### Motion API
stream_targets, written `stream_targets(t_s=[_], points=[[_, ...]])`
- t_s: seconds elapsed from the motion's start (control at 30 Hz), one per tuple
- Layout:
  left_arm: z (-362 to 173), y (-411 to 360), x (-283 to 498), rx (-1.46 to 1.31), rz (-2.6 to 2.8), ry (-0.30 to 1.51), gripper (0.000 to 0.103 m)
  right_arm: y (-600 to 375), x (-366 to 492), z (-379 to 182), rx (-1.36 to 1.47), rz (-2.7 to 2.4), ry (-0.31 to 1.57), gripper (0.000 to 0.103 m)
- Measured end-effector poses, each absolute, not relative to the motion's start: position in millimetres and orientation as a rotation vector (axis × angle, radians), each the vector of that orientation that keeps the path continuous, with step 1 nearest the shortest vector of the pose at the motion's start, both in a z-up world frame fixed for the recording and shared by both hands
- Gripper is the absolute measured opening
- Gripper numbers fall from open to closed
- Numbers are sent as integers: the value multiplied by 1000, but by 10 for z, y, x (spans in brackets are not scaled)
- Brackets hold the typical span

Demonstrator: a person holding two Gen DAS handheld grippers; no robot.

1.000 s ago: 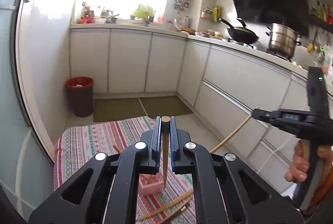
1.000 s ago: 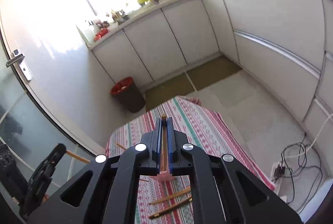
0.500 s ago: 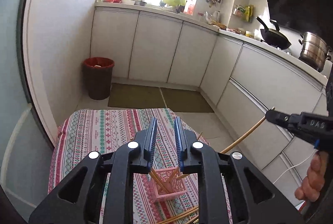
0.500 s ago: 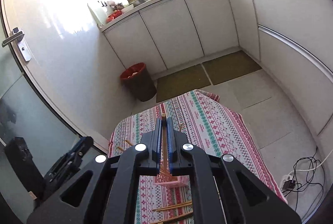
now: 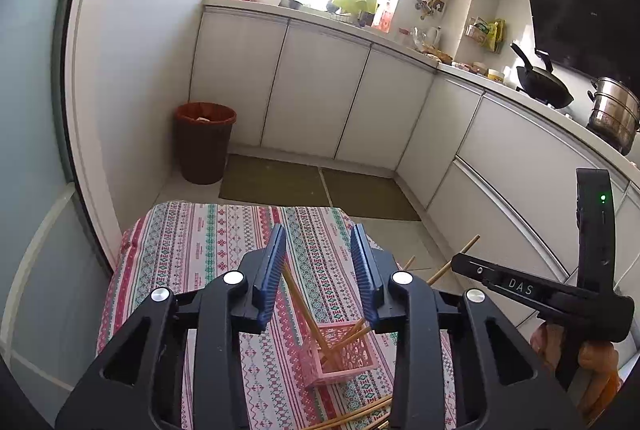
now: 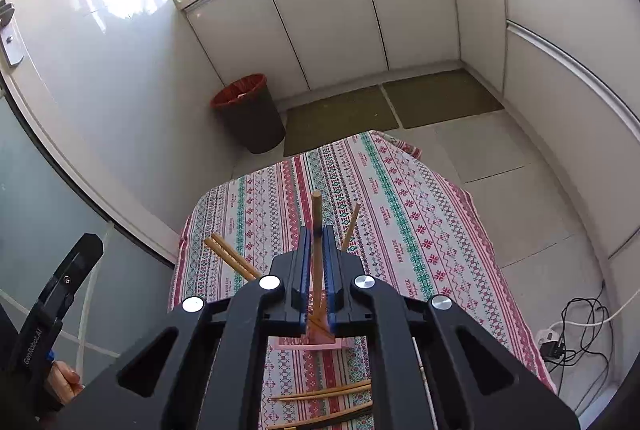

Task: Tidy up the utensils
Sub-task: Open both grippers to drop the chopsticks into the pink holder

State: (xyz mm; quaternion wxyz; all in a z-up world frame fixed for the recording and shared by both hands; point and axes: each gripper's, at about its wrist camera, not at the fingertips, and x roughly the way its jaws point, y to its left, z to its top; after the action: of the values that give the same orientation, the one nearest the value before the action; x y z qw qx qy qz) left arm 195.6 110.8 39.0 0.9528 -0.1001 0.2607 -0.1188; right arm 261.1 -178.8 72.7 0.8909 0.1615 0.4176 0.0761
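Note:
A small pink perforated basket [image 5: 344,354] stands on the striped tablecloth [image 5: 192,250] and holds several wooden chopsticks [image 5: 306,310] leaning out. My left gripper [image 5: 320,252] is open and empty above the basket. My right gripper [image 6: 316,244] is shut on one wooden chopstick [image 6: 316,214], held upright over the basket [image 6: 312,342]. It shows in the left wrist view [image 5: 454,264] at the right, the chopstick poking out. More chopsticks [image 6: 324,392] lie loose on the cloth in front of the basket.
The cloth-covered table [image 6: 420,210] stands in a kitchen. A dark bin with a red liner [image 5: 204,142] is on the floor by the wall. White cabinets [image 5: 320,90] line the far and right sides. Cables and a plug [image 6: 560,338] lie on the floor at the right.
My left gripper opened and let go of its chopstick, which now leans in the basket. Both grippers tilted down toward the table; the right one still holds its chopstick.

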Motion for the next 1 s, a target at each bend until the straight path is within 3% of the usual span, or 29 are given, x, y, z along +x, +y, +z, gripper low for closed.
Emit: stream_targets(t_s=[0.03,0.1,0.17,0.33,0.57,0.6,0.67,0.83,0.93,1.0], points=[[386,1097,1947,-199,-239,529,36,-1795,2584,731,331,152,861,9],[391,1073,1918,-189,-230,523,42,-1811,2505,752,311,130,837,28],[399,1048,1884,-179,-224,512,48,-1840,2433,784,302,113,804,37],[414,987,1791,-152,-215,489,62,-2003,2318,818,326,75,773,40],[407,998,1763,-150,-208,485,65,-2165,2304,676,329,64,834,41],[410,1006,1763,-152,-207,485,65,-2143,2341,628,277,62,855,48],[420,1021,1761,-155,-208,483,65,-2114,2435,456,173,69,910,55],[419,1067,1760,-158,-208,478,67,-2317,2565,-187,85,64,987,55],[397,1080,1788,-168,-206,488,68,-2091,2546,-465,-257,133,901,55],[386,1062,1789,-164,-208,492,68,-1949,2591,-813,-482,283,1000,55]])
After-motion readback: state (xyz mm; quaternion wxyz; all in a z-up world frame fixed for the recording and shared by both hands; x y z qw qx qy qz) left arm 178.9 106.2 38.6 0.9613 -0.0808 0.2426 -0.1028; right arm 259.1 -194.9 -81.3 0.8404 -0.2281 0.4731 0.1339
